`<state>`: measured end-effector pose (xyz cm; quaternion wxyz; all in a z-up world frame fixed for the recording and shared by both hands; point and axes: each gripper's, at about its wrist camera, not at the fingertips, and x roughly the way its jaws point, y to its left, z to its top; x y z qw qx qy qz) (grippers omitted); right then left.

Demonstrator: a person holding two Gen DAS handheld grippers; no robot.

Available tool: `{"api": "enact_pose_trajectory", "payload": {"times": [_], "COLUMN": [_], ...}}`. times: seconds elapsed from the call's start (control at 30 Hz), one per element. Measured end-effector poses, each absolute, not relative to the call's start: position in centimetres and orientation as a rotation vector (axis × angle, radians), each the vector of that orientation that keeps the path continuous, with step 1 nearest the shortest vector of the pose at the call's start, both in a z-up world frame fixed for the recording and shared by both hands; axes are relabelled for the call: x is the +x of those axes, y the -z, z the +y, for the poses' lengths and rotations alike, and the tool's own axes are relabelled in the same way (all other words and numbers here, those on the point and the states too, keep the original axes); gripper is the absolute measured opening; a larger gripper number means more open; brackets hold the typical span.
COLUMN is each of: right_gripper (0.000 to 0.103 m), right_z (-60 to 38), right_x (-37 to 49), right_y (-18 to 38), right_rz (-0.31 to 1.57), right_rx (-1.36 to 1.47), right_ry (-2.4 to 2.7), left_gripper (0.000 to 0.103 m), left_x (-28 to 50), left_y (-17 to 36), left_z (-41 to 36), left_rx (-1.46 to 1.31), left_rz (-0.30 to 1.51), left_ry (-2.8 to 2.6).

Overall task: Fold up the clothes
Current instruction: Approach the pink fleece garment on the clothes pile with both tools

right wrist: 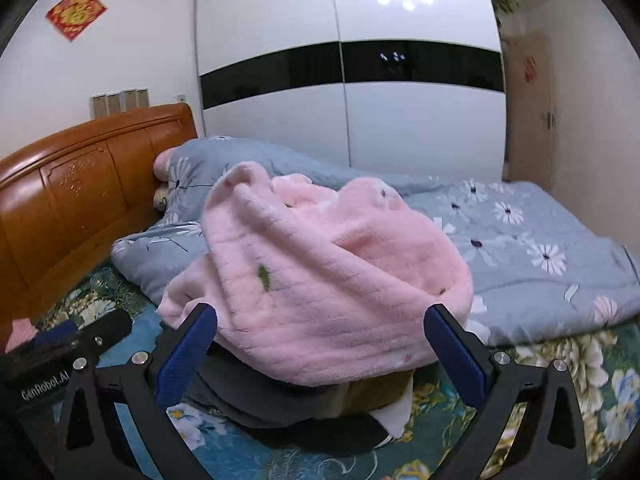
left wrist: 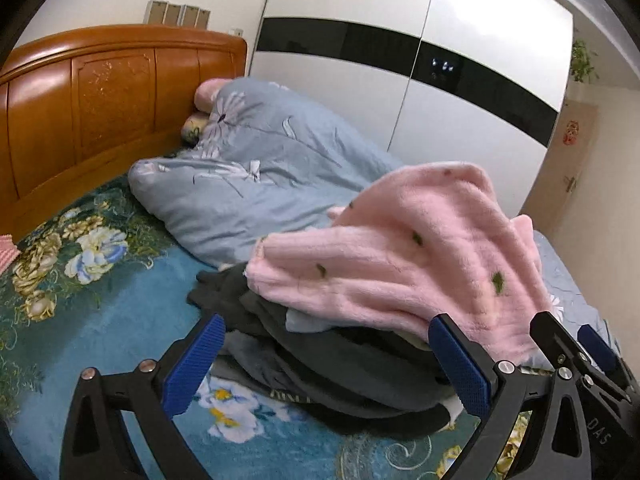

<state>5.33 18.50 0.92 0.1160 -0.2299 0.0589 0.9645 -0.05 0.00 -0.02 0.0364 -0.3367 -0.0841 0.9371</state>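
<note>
Left gripper (left wrist: pixel 332 364) and right gripper (right wrist: pixel 320 350): both spread wide, holding nothing. Just ahead, a pink fleece garment (right wrist: pixel 320 280) tops a dark clothes pile (left wrist: pixel 320 380) on the bed. Judged light, limp, bulky; best pinched at its near hem corners.

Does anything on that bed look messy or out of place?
Yes. The pink fleece lies crumpled on top of a heap of dark clothes, nothing folded. Behind it the grey duvet is bunched against the headboard. Both grippers are open and hold nothing.
</note>
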Motion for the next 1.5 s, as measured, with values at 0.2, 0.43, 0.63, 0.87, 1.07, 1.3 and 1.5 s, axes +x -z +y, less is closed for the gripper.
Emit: {"api": "enact_pose_trajectory", "payload": {"times": [0.2, 0.43, 0.63, 0.87, 1.07, 1.3, 1.5], "right_gripper": [0.103, 0.103, 0.103, 0.103, 0.103, 0.103, 0.103], "right_z": [18.6, 22.4, 23.5, 21.3, 21.8, 21.7, 21.1], "right_x": [4.9, 2.7, 5.0, 5.3, 5.5, 5.7, 6.0], "right_y": [-0.7, -0.7, -0.1, -0.8, -0.8, -1.9, -2.2], "right_rz": [0.148, 0.402, 0.473, 0.465, 0.548, 0.489, 0.454], "right_rx": [-0.703, -0.794, -0.717, -0.663, -0.687, -0.705, -0.717], "right_ry": [-2.859, -3.004, -3.047, -3.042, -3.015, -3.003, -2.996], "left_gripper": [0.103, 0.103, 0.103, 0.103, 0.103, 0.103, 0.103], "left_x": [-0.2, -0.7, -0.2, 0.0, 0.1, -0.3, -0.8], "left_y": [0.7, 0.6, -0.8, -1.1, -1.3, -1.5, -1.8], "left_z": [1.4, 1.7, 2.1, 2.7, 3.1, 3.9, 4.1], "left_rx": [-0.976, -1.087, -1.035, -0.995, -0.961, -0.969, -0.973], "left_rz": [-0.325, -0.367, -0.347, -0.31, -0.28, -0.262, -0.267], "left_ry": [-2.873, -2.785, -2.774, -2.819, -2.811, -2.766, -2.761]}}
